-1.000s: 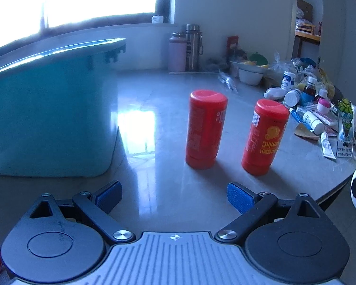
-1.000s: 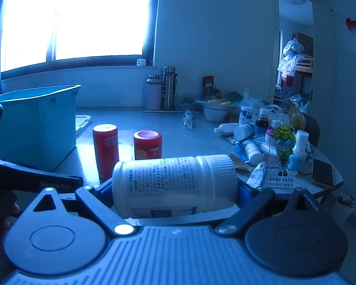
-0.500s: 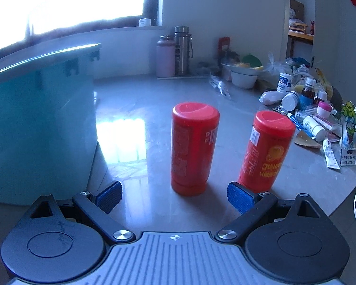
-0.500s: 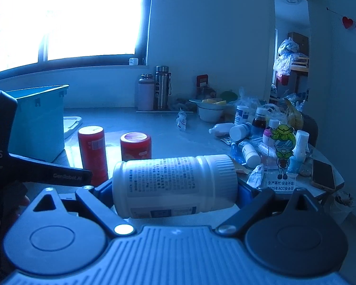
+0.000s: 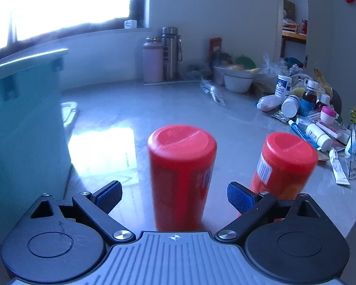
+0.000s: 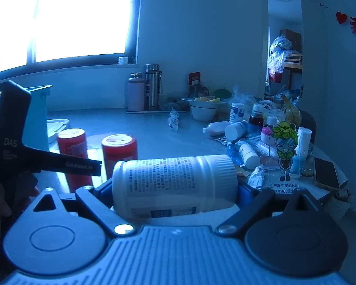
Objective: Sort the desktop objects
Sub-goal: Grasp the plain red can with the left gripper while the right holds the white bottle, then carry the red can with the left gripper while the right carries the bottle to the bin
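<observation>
Two red canisters stand upright on the grey table (image 5: 178, 99), and the nearer red canister (image 5: 181, 178) sits between the spread fingers of the left gripper (image 5: 174, 193), centred on its axis. The second red canister (image 5: 284, 166) stands just beside it on the right, close behind the right-hand blue pad (image 5: 237, 196).

1. Advance until both pads flank the body of the nearer canister below its cap. It cannot be judged from this view whether the pads already reach its widest line.
2. Keep the right-hand finger in the gap between the two canisters; contact with the second one is likely to tip it.
3. Close evenly on the cylindrical wall. The plastic looks smooth, so grip low and square to prevent slip or tilt.
4. Lift straight up before you carry it toward the teal bin (image 5: 23, 123) on the left, the probable sorting destination.

Your left gripper is wide apart, holding nothing, level with the tabletop and aimed forward at mid-height on the canister.

Your right gripper (image 6: 175, 190) is clamped on the white pill bottle (image 6: 175, 182), which lies crosswise between its jaws with the ribbed cap to the right. It is held above the table's near edge, behind the left tool. Hold it steady there. The clutter of bottles and tubes (image 6: 249, 137) lies well apart on the right.
</observation>
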Demonstrator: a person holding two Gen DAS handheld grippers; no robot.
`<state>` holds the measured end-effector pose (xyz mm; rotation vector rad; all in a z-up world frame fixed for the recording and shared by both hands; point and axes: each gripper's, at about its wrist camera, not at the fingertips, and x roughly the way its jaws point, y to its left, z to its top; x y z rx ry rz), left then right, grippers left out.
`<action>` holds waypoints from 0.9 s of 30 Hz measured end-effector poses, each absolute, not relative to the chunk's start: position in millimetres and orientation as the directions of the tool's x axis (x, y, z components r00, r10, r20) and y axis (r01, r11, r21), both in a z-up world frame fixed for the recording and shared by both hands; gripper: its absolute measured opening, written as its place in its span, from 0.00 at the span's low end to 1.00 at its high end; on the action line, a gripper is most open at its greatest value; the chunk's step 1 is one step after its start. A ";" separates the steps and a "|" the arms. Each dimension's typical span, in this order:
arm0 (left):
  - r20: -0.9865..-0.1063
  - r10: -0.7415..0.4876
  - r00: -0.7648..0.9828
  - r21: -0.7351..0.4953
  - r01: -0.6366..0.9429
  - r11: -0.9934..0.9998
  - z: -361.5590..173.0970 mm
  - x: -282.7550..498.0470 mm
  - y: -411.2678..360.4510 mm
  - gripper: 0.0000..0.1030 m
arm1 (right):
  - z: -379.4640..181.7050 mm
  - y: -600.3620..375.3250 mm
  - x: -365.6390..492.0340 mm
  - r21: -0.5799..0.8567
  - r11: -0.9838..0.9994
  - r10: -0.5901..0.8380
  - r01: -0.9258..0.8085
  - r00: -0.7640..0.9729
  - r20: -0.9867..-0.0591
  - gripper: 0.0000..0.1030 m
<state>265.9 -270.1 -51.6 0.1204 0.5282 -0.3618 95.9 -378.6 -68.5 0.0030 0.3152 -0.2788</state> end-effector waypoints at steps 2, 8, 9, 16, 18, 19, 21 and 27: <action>-0.508 -0.314 0.802 0.025 0.378 0.925 -52.4 274.4 -277.2 0.94 | -69.2 -382.2 100.2 -0.037 0.958 -0.281 0.284 0.908 -0.311 0.92; -0.471 -0.326 0.820 0.067 0.401 0.913 -50.9 278.7 -289.2 0.48 | -69.7 -389.9 109.1 -0.026 0.948 -0.308 0.316 0.896 -0.319 0.92; -0.474 -0.339 0.813 0.055 0.411 0.910 -50.4 277.4 -288.3 0.48 | -69.1 -390.5 109.5 -0.020 0.948 -0.308 0.319 0.896 -0.320 0.92; -0.485 -0.318 0.814 0.036 0.382 0.923 -43.8 265.0 -282.3 0.48 | -62.1 -385.1 101.3 -0.028 0.954 -0.291 0.297 0.902 -0.318 0.92; -0.478 -0.311 0.822 0.035 0.371 0.928 -37.7 257.4 -276.8 0.48 | -58.8 -383.1 96.5 -0.033 0.957 -0.284 0.288 0.905 -0.316 0.92; -0.475 -0.308 0.824 0.034 0.367 0.930 -33.7 252.8 -273.7 0.48 | -56.5 -382.3 93.3 -0.031 0.959 -0.278 0.283 0.908 -0.315 0.92; -0.472 -0.296 0.831 0.035 0.353 0.935 -25.9 241.6 -266.2 0.48 | -52.1 -379.0 86.4 -0.029 0.962 -0.268 0.273 0.912 -0.310 0.92; -0.466 -0.261 0.845 0.029 0.310 0.950 -3.4 196.9 -239.5 0.48 | -36.3 -363.2 55.6 -0.047 0.975 -0.221 0.217 0.930 -0.295 0.92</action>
